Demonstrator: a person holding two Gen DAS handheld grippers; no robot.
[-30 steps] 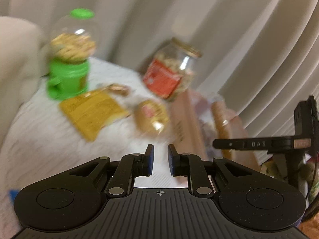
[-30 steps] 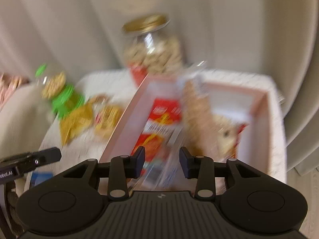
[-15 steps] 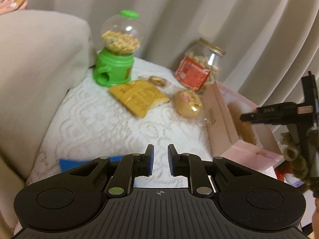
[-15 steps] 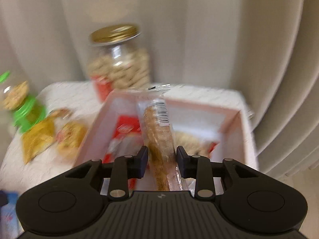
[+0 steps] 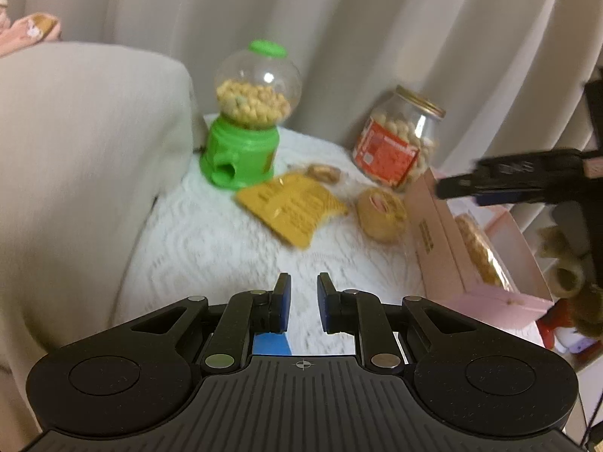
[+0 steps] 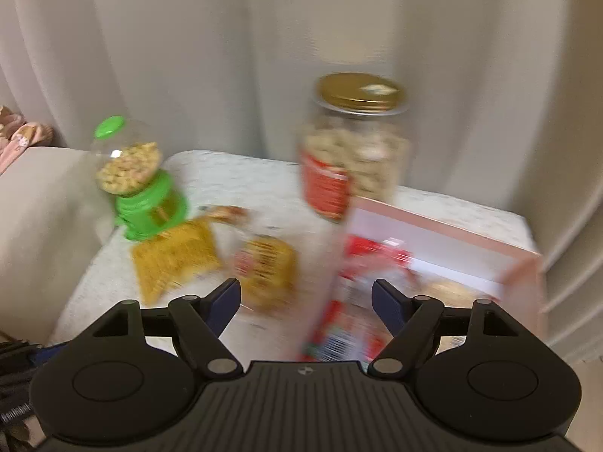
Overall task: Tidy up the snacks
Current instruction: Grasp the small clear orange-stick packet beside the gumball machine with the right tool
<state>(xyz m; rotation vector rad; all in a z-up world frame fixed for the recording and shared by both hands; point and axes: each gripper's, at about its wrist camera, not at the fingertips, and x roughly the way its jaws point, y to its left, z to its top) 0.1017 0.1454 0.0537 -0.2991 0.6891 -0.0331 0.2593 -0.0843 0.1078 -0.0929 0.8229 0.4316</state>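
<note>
left wrist view: our left gripper (image 5: 303,303) hovers low over the white lace-covered desk (image 5: 211,248), jaws nearly closed with a narrow gap, gripping nothing.
loose snacks: flat yellow foil packet (image 5: 292,207), round yellow wrapped cake (image 5: 380,213) and a small wrapped biscuit (image 5: 324,172) lie between the green gumball-style dispenser (image 5: 245,139) and the pink cardboard box (image 5: 478,263).
box: cracker sleeve (image 5: 476,248) already lies inside.
right wrist view: right gripper (image 6: 306,303) jaws spread wide, empty, above the box's left wall; frame is blurred.
glass peanut jar with gold lid (image 6: 352,147): upright behind the box.
next, our call: take the round cake first, nearest the box; approach from above and pinch the wrapper edges without crushing the cake.
</note>
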